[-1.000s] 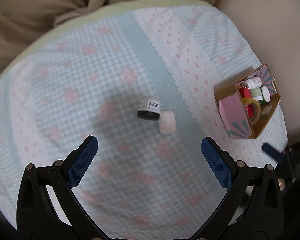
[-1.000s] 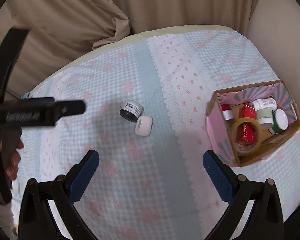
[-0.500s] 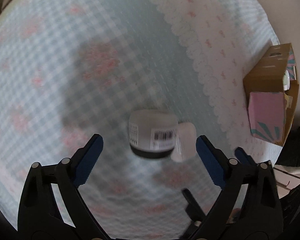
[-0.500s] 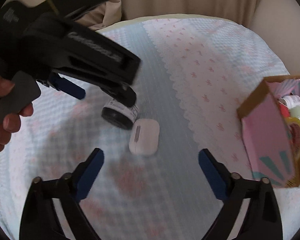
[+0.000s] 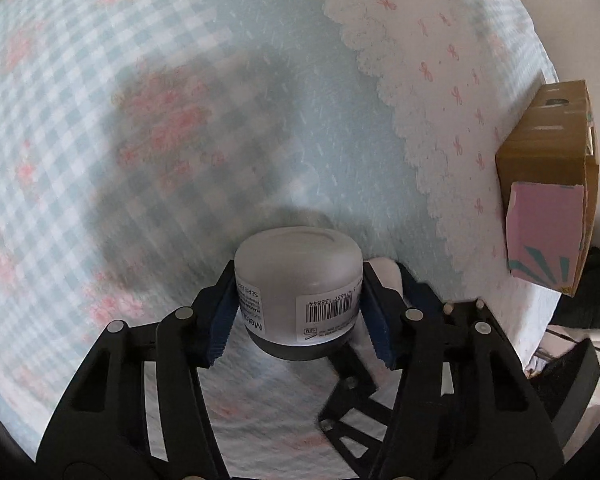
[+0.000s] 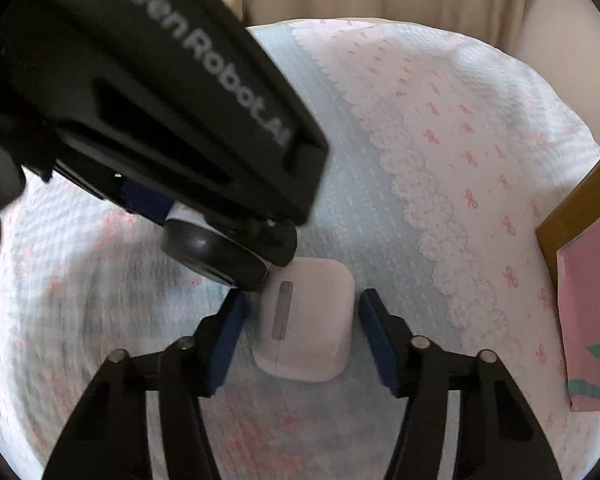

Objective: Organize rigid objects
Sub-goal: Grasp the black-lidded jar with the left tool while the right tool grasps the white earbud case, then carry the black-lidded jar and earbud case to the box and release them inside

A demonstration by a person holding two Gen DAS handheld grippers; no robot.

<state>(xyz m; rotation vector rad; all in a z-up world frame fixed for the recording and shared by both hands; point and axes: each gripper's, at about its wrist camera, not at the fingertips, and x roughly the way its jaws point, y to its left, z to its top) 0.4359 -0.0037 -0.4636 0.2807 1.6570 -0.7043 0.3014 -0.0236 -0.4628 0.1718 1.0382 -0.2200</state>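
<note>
We see left gripper [image 5: 298, 312] – jaws just closed, clamped on jar [image 5: 298, 280] | right gripper [image 6: 298, 340] – jaws closing, slightly apart around white case [image 6: 306, 320], on bedspread [image 6: 460, 160]

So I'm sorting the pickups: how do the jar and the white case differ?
The jar is round, frosted grey with a dark lid and a barcode label; the white case is a plain rounded block. The left gripper is pressed onto the jar; the right gripper's fingers flank the case with gaps. Both lie on the cloth.
</note>
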